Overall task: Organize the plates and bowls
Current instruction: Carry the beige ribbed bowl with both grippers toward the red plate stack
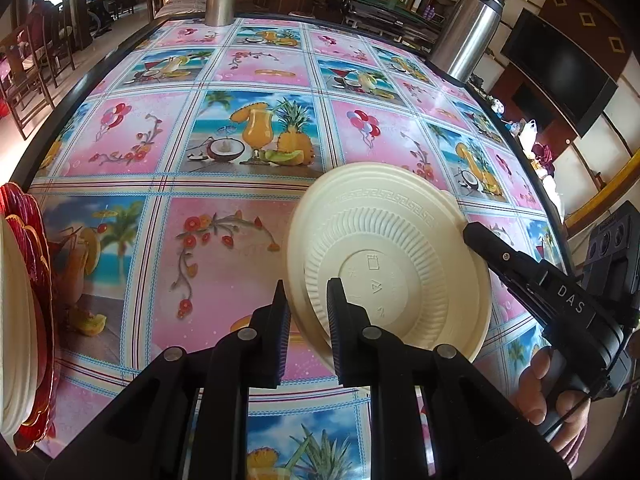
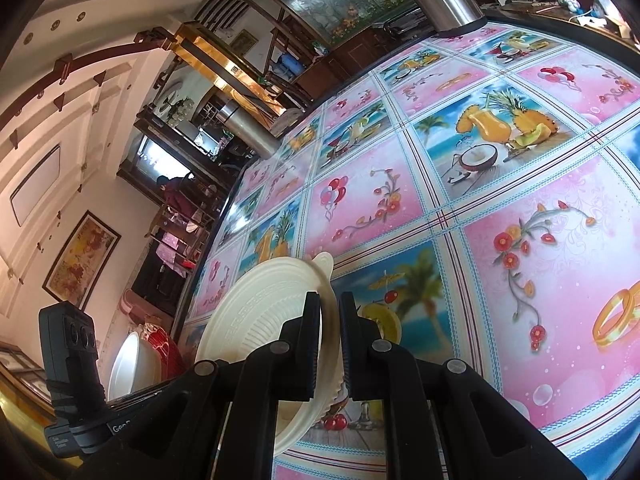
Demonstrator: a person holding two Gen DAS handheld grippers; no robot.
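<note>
Showing only leftward, hand [image 1: 560,396], red plate [image 1: 40,280]

Both grippers clamp down from opposite sides: the left gripper [image 1: 308,300] angled steeply downward at six o'clock, the right gripper [image 1: 474,236] reaching in from four o'clock, a hand [image 1: 556,396] gripping its handle.

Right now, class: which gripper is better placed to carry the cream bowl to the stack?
Left, probably. Both the left gripper and right gripper pinch the cream bowl, but the stack lies on the left gripper's side.
</note>
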